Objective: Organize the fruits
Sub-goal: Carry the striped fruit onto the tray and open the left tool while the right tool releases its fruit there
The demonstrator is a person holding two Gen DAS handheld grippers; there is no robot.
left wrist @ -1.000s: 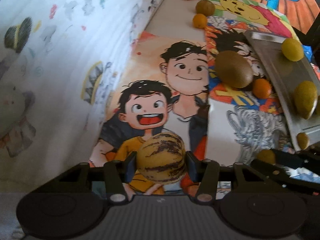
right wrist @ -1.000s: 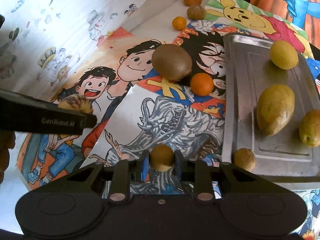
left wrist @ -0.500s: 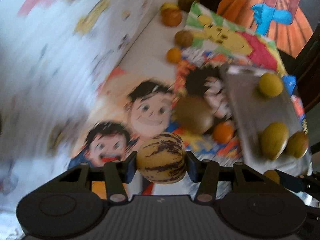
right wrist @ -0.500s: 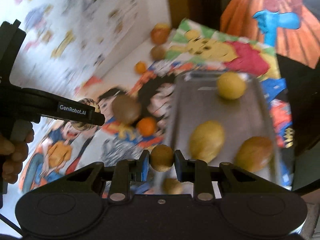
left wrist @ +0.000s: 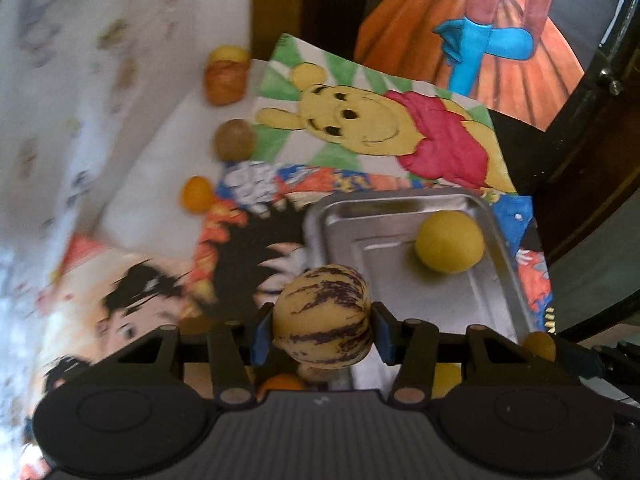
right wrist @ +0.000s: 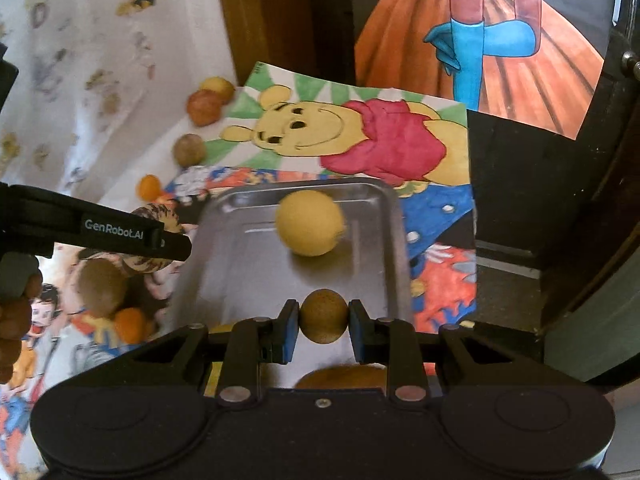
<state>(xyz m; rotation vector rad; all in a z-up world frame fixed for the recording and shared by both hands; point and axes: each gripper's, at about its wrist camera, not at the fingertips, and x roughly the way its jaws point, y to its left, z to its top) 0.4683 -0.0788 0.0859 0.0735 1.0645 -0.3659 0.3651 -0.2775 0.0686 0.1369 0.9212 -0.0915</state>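
Striped melon (left wrist: 322, 317) clamped in left gripper (left wrist: 320, 330), right gripper (right wrist: 323, 330) pinching small brown fruit (right wrist: 323, 316), perhaps longan

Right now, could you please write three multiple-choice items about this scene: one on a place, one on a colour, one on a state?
1. Where does the round yellow fruit lie?
A. in the metal tray
B. on the bear drawing
C. between the jaws of the left gripper

2. What colours has the fruit in the left gripper?
A. plain orange
B. pale yellow with dark purple stripes
C. green

3. In what state is the right gripper?
A. open and empty
B. shut with nothing in it
C. shut on a small brown fruit

Answers: 1 A, as the yellow fruit rests on the tray floor near its far wall. 2 B, as the striped fruit between the pads shows these streaks. 3 C, as both pads press on the small brown fruit.
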